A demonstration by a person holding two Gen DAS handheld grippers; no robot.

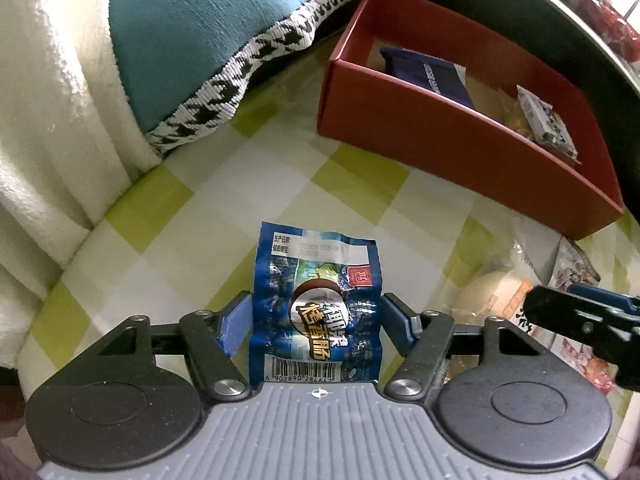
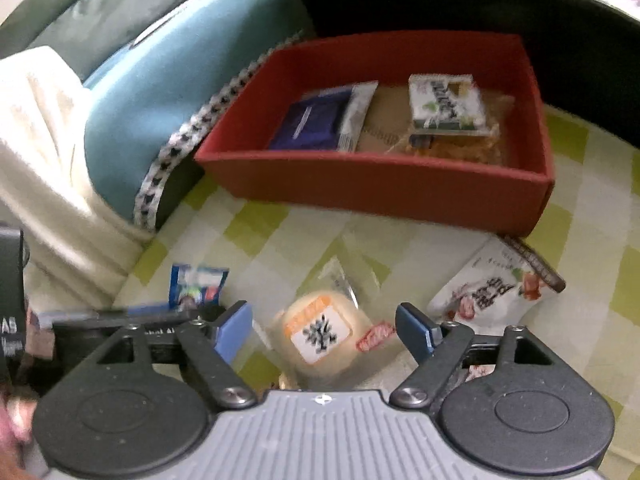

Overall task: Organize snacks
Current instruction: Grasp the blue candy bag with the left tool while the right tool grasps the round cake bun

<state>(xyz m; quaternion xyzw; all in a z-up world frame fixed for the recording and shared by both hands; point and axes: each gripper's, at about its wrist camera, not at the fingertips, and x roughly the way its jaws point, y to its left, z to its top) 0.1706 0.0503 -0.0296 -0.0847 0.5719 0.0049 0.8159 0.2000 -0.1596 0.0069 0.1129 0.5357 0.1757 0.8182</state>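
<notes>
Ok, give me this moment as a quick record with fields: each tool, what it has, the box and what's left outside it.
left tool: open, fingers on either side of the blue sausage packet, not clamped
right tool: open, holding nothing, above the round pastry
red box: on the checked cloth, holds a dark blue packet and a white and green packet
outside the box: sausage packet, pastry, white and red pouch
backdrop: teal cushion, white blanket
</notes>
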